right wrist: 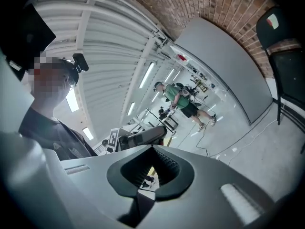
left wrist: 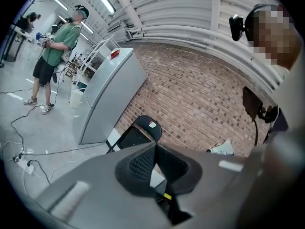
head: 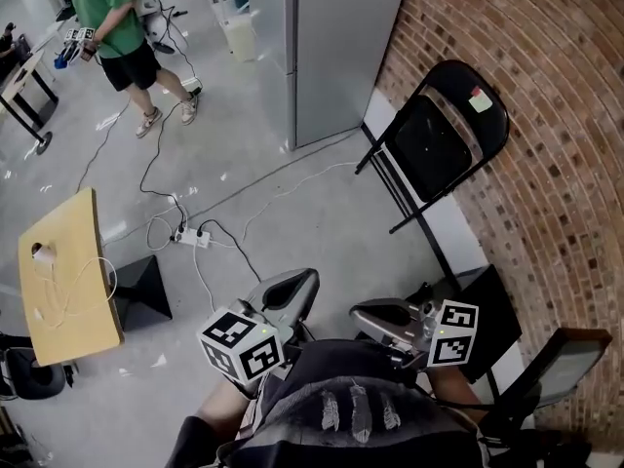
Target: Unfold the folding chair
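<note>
Two grippers, side by side, apart. Left gripper (head: pixel 290 291): jaws closed, nothing between them. Right gripper (head: pixel 378 313): jaws closed, nothing between them. Chair (head: pixel 441 133): folded, leaning on the brick wall (head: pixel 546 193), ahead and right of both grippers, well apart. Cabinet (head: pixel 327 37): ahead, left of chair. Power strip (head: pixel 191 235): floor, ahead-left. Person (head: pixel 117 22): far ahead-left.
</note>
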Tool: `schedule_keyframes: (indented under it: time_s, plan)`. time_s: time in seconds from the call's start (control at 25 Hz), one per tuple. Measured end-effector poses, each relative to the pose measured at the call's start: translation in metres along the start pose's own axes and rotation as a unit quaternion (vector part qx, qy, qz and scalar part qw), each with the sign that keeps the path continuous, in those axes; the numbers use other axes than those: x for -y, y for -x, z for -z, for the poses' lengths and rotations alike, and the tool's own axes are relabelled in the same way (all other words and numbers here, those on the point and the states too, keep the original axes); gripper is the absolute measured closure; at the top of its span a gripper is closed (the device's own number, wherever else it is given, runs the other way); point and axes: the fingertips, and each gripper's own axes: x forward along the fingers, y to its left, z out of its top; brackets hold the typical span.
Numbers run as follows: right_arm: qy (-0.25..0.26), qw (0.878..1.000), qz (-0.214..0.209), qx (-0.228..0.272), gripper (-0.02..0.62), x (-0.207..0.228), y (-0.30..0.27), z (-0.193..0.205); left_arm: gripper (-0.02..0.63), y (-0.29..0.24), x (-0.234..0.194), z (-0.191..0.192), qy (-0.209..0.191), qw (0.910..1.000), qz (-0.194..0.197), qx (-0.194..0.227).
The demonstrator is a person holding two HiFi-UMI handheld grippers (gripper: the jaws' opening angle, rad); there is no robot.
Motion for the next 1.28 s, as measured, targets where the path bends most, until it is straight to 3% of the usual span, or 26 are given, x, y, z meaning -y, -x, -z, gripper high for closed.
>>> schedule_keyframes:
  time_s: [0.4, 0.72, 0.8, 0.92, 1.12, 1.28]
  plan:
    - [0.012, 0.997, 0.008, -0.072, 0.595, -0.009, -0.059, 0.018, 0.604, 0.029, -0.034, -0.009, 0.015, 0.9998, 0.01, 0.012]
    - [0.029, 0.994, -0.069, -0.078, 0.594, -0.017, -0.05, 0.003, 0.604, 0.012, -0.017, -0.006, 0.015, 0.9996, -0.024, -0.008]
    - [0.049, 0.992, -0.1, -0.063, 0.595, -0.009, -0.051, -0.012, 0.604, 0.001, -0.024, -0.018, -0.003, 0.9991, -0.041, -0.006]
    - [0.063, 0.99, -0.127, -0.023, 0.595, -0.003, -0.017, -0.036, 0.604, -0.034, -0.001, -0.025, 0.006, 0.9995, -0.03, -0.005]
    - [0.08, 0.985, -0.15, 0.028, 0.594, 0.036, 0.033, -0.083, 0.604, -0.103, 0.029, -0.052, -0.074, 0.9964, -0.041, -0.005]
    - [0.094, 0.985, -0.141, 0.031, 0.594, 0.065, 0.076, -0.101, 0.604, -0.155, 0.047, -0.048, -0.1, 0.993, -0.056, -0.029]
